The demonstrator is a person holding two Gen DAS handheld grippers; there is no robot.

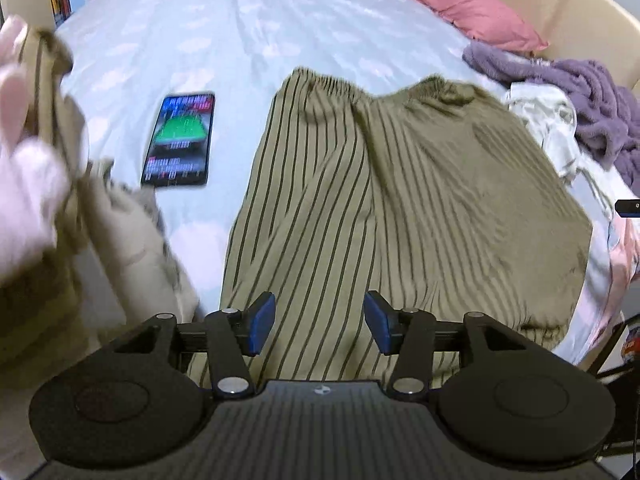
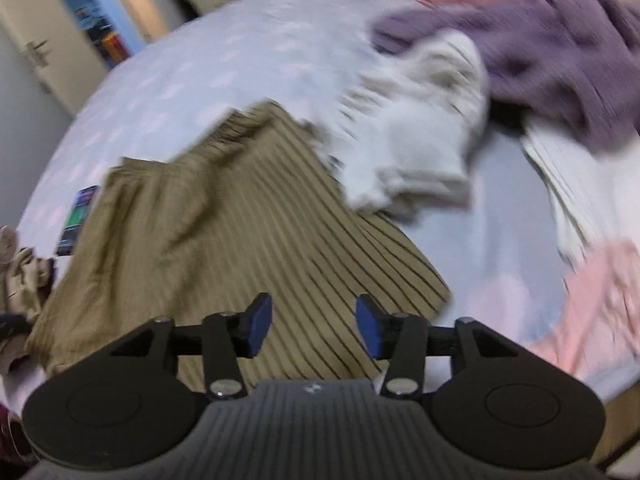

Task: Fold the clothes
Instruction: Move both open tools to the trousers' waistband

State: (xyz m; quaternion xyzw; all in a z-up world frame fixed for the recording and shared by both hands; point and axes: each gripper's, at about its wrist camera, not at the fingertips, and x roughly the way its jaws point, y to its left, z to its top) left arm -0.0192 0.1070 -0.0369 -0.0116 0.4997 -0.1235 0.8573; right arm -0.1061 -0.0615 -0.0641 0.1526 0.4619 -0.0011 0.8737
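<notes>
Our left gripper (image 1: 320, 322) hangs with its blue-padded fingers (image 1: 262, 322) spread wide apart and nothing between them, poised above the near end of the olive striped garment (image 1: 360, 208). Our right gripper (image 2: 314, 326) stands the same way, jaws well parted and empty, over the near hem of that same striped garment (image 2: 240, 240). The garment lies spread on the bed (image 1: 200, 40), its gathered waistband toward the far side and its hem reaching the near edge; one half shows dark stripes clearly, the other looks plainer and rumpled. Just beside its left side a phone (image 1: 180, 140) lies flat on the pale blue sheet with its screen lit. At the left edge of the left wrist view, blurred beige and olive cloth (image 1: 52, 128) hangs close to the camera with something pale pink in front of it; we cannot tell what that is. Toward the bed's right side, a white garment (image 2: 420, 140) lies crumpled, touching the striped garment's far right corner, and a purple fleece (image 1: 580, 96) is heaped beyond it. A pink pillow (image 1: 472, 12) rests at the far right corner against a cream headboard (image 1: 560, 4). The right wrist view is smeared by motion blur.
</notes>
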